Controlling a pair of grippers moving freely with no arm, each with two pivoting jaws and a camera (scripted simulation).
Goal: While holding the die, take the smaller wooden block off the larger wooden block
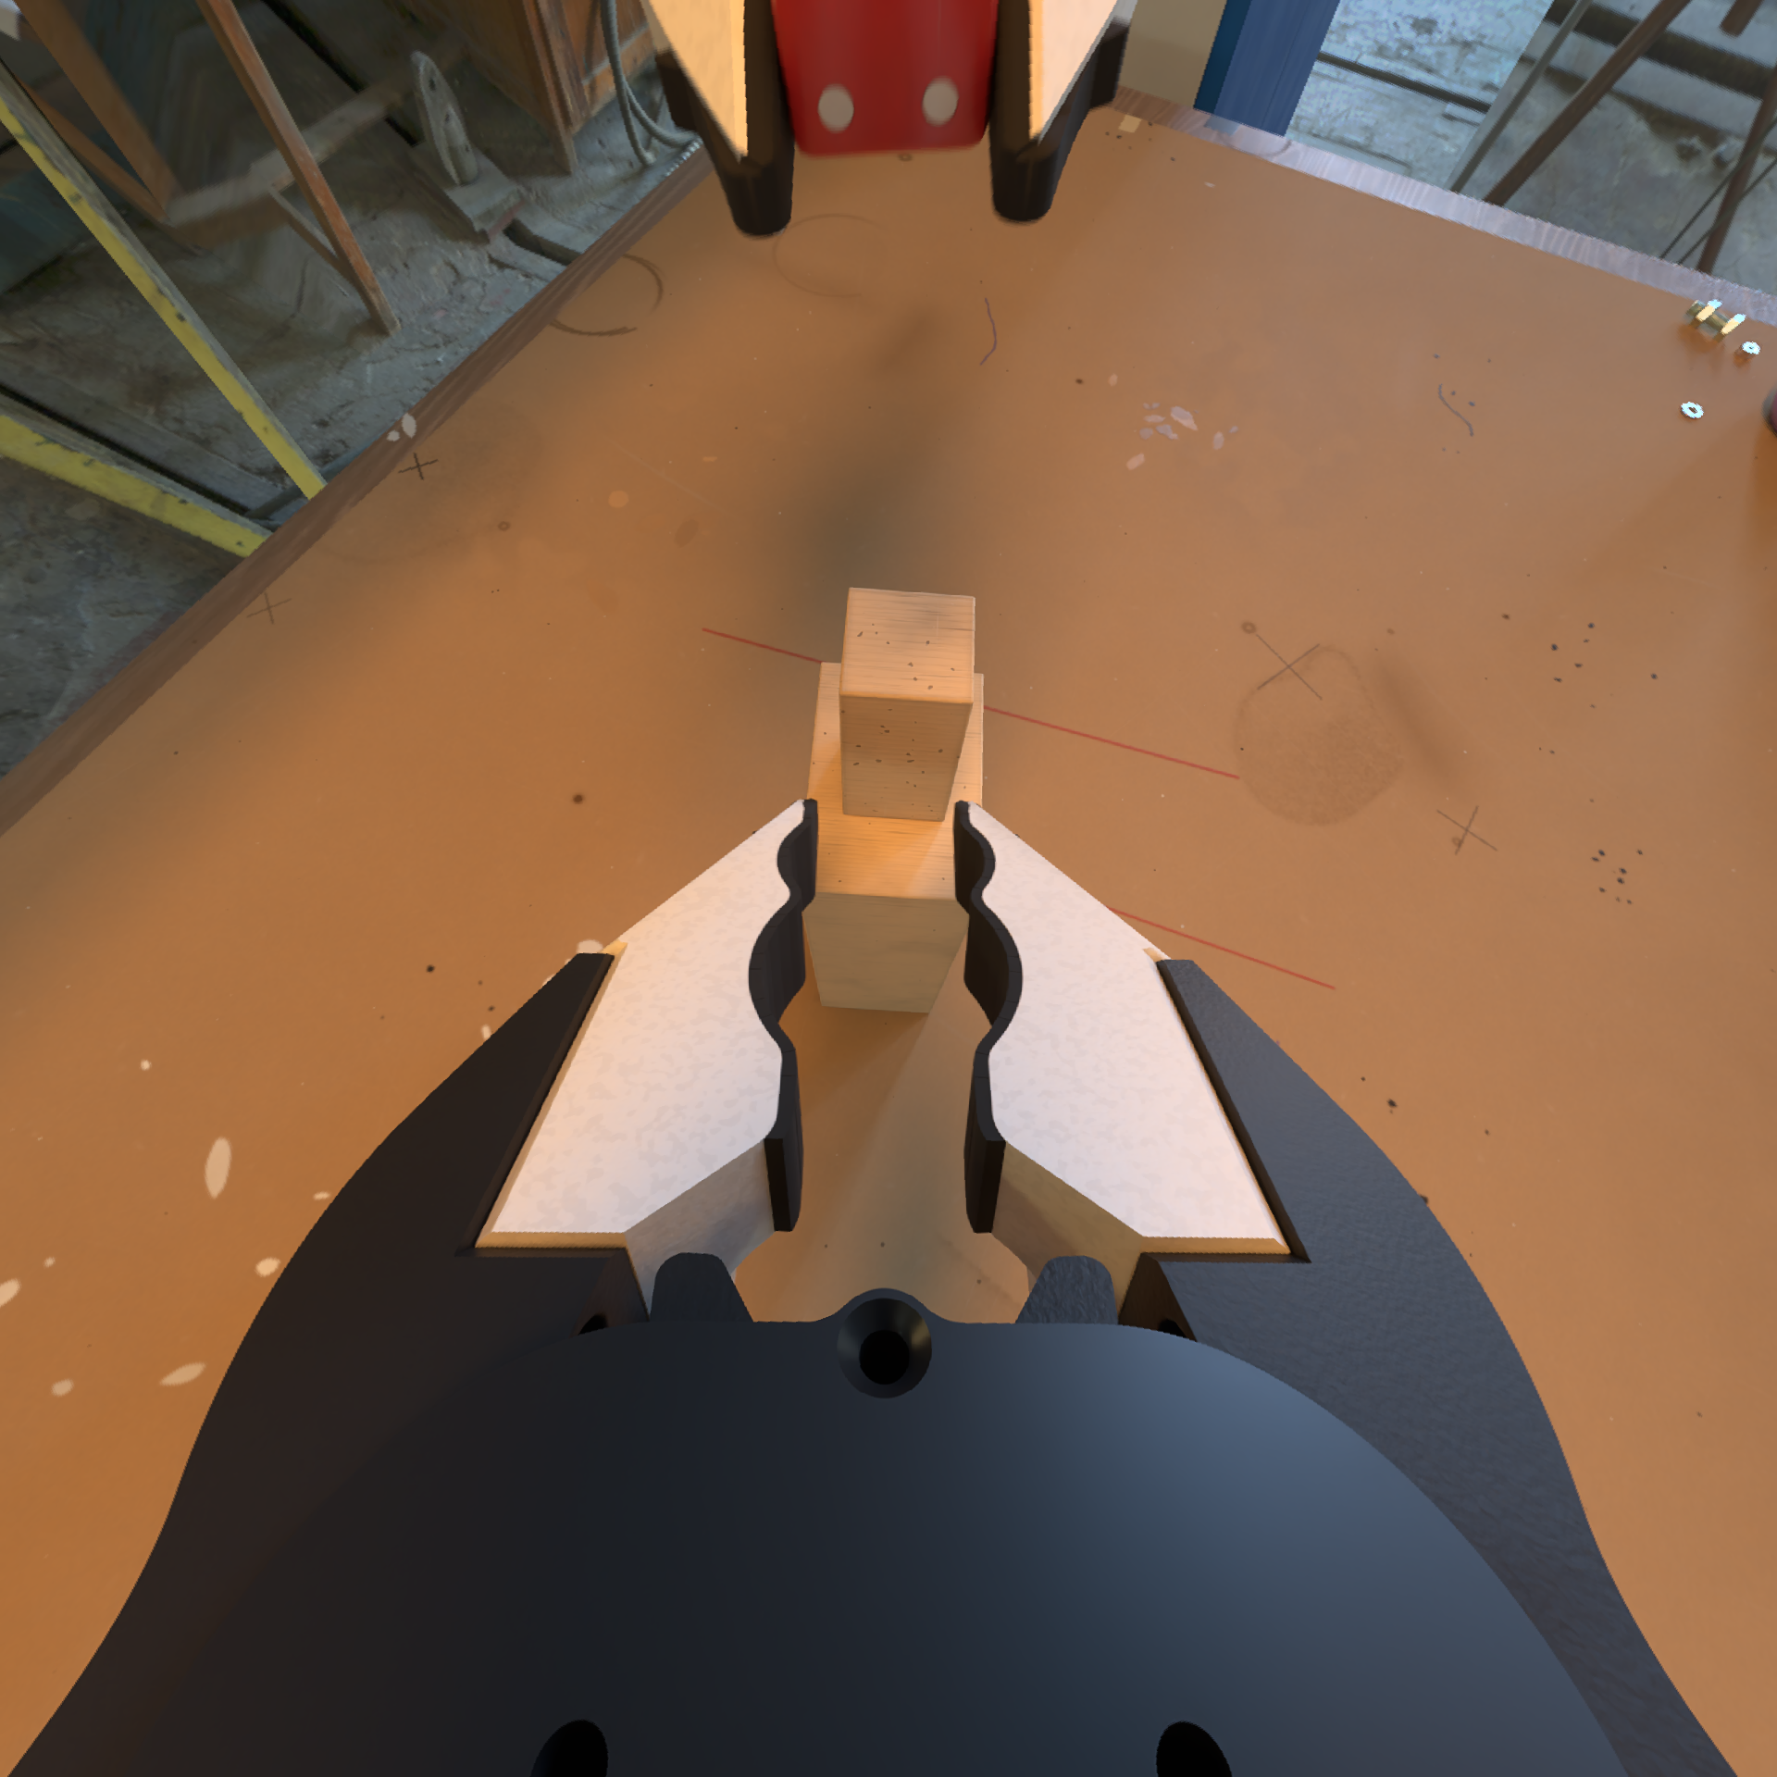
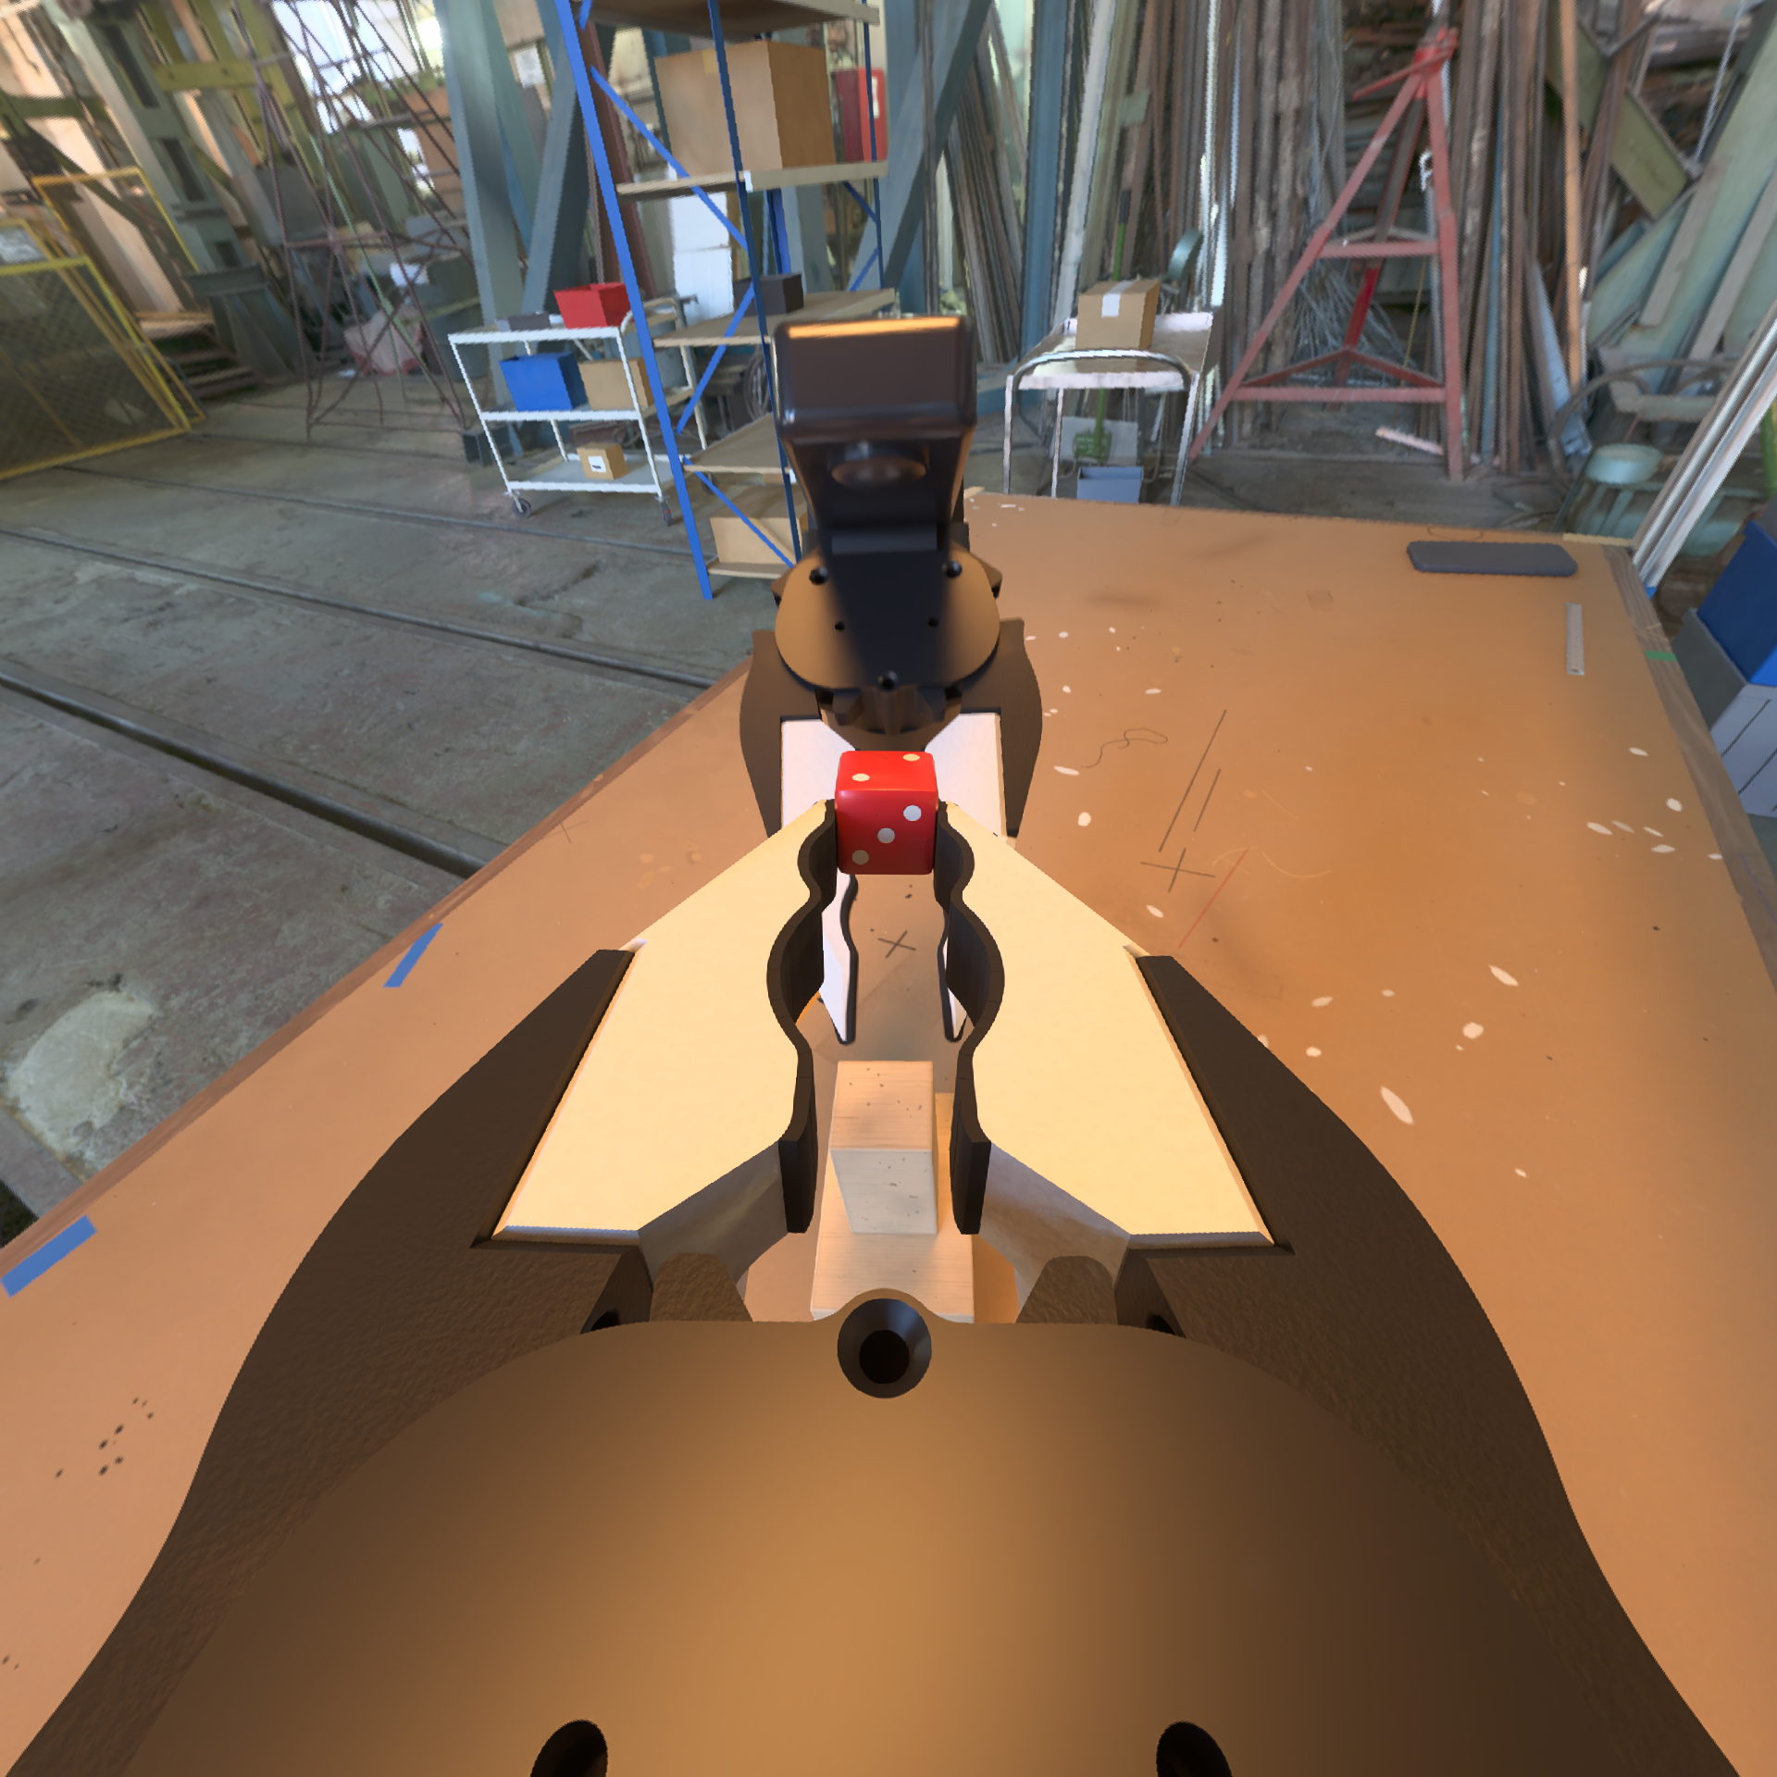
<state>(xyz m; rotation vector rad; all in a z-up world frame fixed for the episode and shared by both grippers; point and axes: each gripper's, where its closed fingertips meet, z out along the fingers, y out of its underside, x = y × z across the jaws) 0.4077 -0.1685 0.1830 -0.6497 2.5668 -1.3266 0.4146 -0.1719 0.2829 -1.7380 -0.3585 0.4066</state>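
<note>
The smaller wooden block (image 1: 904, 712) stands upright on the far part of the larger wooden block (image 1: 880, 923), which lies flat on the brown table (image 1: 1250, 1154). My left gripper (image 1: 885, 817) is open and empty. Its fingertips frame the larger block's near part, just short of the smaller block; I cannot tell whether they touch. My right gripper (image 1: 892, 216) hangs beyond the blocks, shut on the red die (image 1: 885, 67). In the right wrist view the right gripper (image 2: 887, 817) holds the die (image 2: 885, 817) above the smaller block (image 2: 883, 1144) and larger block (image 2: 889, 1279), facing the left gripper (image 2: 899, 1034).
The table's left edge (image 1: 288, 548) runs diagonally, with workshop floor below. Small metal parts (image 1: 1716, 322) lie at the far right. A dark flat pad (image 2: 1490, 558) and a ruler (image 2: 1574, 639) lie near the far corner. Shelving and carts stand beyond the table.
</note>
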